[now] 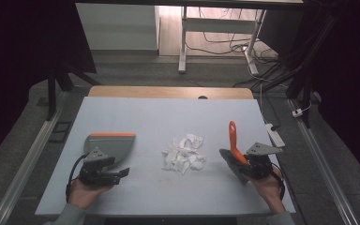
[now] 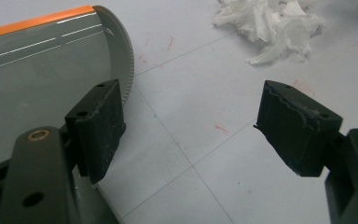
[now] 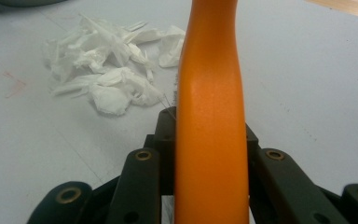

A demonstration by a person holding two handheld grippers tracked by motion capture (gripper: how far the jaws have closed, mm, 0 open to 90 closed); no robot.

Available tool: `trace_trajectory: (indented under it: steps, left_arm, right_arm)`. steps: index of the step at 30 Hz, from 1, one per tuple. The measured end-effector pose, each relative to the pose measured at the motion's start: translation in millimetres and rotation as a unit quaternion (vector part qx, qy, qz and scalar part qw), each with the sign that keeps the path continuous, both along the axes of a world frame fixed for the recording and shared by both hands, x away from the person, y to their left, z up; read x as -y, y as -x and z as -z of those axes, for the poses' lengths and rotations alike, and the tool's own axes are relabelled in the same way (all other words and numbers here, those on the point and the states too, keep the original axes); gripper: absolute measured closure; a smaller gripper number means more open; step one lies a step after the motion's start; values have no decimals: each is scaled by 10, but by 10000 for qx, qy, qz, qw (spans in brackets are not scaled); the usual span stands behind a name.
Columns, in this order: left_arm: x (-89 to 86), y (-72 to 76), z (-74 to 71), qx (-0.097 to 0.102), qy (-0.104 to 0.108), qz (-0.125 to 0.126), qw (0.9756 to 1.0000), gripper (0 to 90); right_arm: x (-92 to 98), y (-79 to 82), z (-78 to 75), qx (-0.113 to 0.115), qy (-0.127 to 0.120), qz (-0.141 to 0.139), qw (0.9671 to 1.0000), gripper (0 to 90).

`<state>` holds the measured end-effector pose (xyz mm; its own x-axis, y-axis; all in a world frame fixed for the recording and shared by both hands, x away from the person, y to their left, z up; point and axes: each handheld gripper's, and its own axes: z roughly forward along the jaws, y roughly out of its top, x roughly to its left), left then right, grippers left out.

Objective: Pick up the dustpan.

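At the table's [image 1: 168, 112] near left, the left gripper [image 1: 104, 174] rests with jaws wide apart, nothing between them. A grey dustpan [image 1: 110, 144] with an orange edge lies just beyond it, one jaw seemingly over its rim. Crumpled white paper [image 1: 183, 153] sits mid-table. At near right, the right gripper [image 1: 254, 165] clamps a brush [image 1: 234, 147] by its orange handle, which points up and away.
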<state>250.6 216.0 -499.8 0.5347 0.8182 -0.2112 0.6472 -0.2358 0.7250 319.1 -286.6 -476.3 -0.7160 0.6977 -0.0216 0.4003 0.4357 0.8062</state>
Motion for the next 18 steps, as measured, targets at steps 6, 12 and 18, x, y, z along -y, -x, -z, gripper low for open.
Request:
trace_trajectory:
  steps: [6,12,18]
  left_arm:
    - [21,1,3,-27,14,68,10000,243]
    - [26,5,-4,-24,21,70,10000,242]
    - [32,3,-3,-62,16,101,9999,242]
  right_arm:
    - [-5,9,-8,34,-22,-25,10000,713]
    - [6,10,-10,6,-20,6,10000,713]
    - [10,10,-17,-35,-9,54,10000,714]
